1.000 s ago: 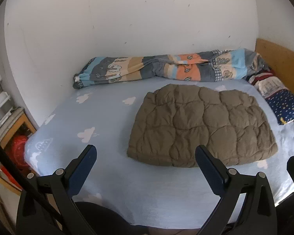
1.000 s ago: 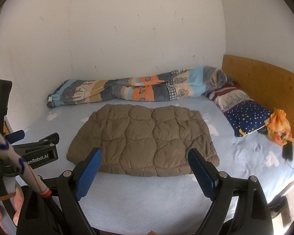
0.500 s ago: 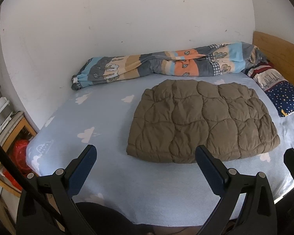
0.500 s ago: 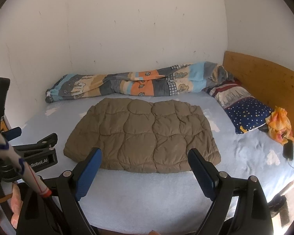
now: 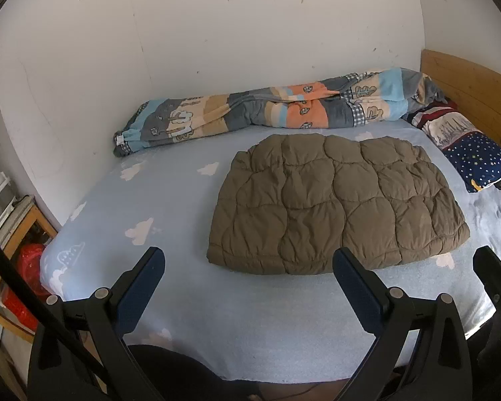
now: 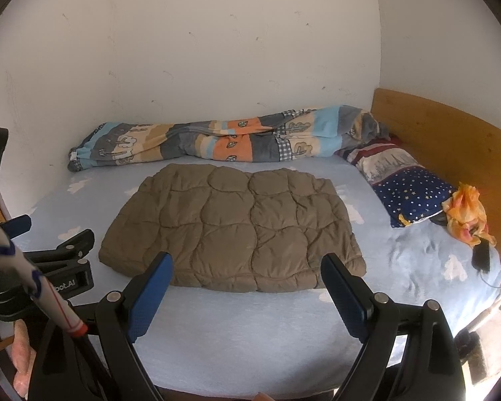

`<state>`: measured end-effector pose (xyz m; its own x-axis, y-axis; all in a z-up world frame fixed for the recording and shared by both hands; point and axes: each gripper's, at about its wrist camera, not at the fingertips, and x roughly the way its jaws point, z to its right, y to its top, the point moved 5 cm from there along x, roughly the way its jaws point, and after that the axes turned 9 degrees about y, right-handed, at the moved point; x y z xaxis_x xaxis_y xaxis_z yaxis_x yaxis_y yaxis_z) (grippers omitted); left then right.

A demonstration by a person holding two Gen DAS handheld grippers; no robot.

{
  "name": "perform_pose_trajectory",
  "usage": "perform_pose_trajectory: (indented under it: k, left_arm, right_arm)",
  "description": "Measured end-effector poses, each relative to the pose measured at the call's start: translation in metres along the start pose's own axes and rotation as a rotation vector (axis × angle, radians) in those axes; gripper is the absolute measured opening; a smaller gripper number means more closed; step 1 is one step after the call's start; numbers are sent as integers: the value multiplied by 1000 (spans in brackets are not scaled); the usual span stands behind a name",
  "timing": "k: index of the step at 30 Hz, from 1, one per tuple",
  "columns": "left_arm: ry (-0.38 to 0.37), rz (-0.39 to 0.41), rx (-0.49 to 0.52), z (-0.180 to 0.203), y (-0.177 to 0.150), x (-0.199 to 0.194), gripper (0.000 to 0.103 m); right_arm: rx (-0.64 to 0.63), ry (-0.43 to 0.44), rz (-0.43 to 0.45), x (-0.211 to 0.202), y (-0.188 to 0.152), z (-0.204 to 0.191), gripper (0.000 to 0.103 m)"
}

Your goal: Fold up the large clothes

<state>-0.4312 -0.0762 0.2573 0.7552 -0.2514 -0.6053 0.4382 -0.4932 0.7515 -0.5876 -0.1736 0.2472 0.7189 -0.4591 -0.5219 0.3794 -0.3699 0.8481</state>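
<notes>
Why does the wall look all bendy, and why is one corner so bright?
Left wrist view: the fisheye lens bows the white wall and blacks out the corners. Right wrist view: same bending, and daylight glares at the bed edge in the lower right. The brown quilted coat looks sharp in both.

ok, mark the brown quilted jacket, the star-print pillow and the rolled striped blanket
brown quilted jacket (image 5: 337,204): left wrist view, middle of its padded top.
star-print pillow (image 6: 412,197): right wrist view, centre of the navy starred face.
rolled striped blanket (image 5: 304,113): left wrist view, orange band mid-roll.
</notes>
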Motion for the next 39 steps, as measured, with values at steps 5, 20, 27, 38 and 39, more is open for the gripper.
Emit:
perform_pose_trajectory:
  k: [5,20,27,38,39]
  left_arm:
    - [5,-1,3,1,-1,-1,100]
    - [-4,1,25,6,-1,-3,100]
    - [0,2,27,9,-1,-3,100]
    - [-5,7,29,11,-1,-5,100]
    - [-8,6,29,11,-1,-5,100]
  right_arm:
    - [1,-1,-4,1,0,1,93]
    - [13,-21,-22,7,-6,12,93]
    - [15,-22,-32,10,-7,16,93]
    - [15,-24,-34,10,-8,16,93]
    - [15,-25,-36,11,-9,17,93]
